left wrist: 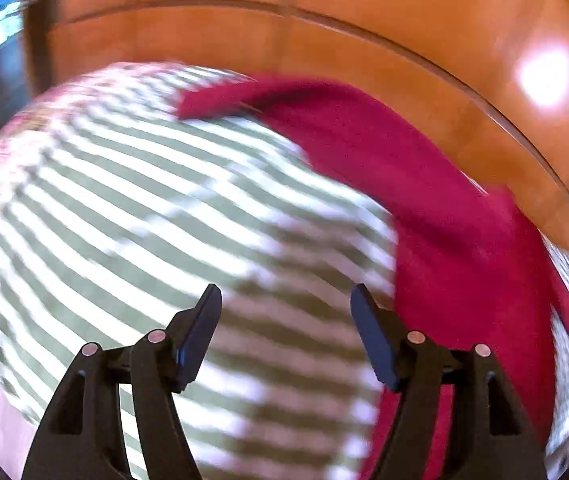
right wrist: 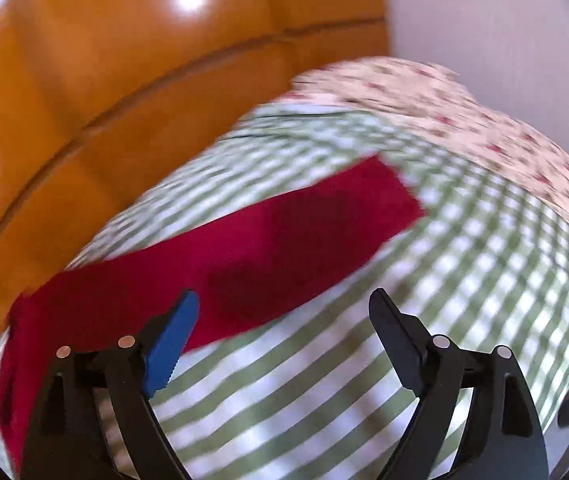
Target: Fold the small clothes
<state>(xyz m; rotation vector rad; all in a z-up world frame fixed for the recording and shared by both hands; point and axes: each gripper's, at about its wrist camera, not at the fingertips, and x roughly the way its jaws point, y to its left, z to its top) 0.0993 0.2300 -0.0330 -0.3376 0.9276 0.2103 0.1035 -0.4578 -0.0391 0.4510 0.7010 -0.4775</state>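
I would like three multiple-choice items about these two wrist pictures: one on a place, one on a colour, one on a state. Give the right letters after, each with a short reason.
1. Where does the red garment lie?
A. on the green-and-white checked cloth
B. on a bare floor
C. inside a basket

2. What colour is the surface behind the cloth?
A. blue
B. orange-brown
C. black

3. How does the right claw stand?
A. shut on the red garment
B. shut on nothing
C. open, with nothing between its fingers

Answers:
1 A: the checked pattern shows on both sides of the garment.
2 B: a glossy orange-brown surface fills the top of both views.
3 C: its fingers stand wide apart above the cloth; the left claw is open too.
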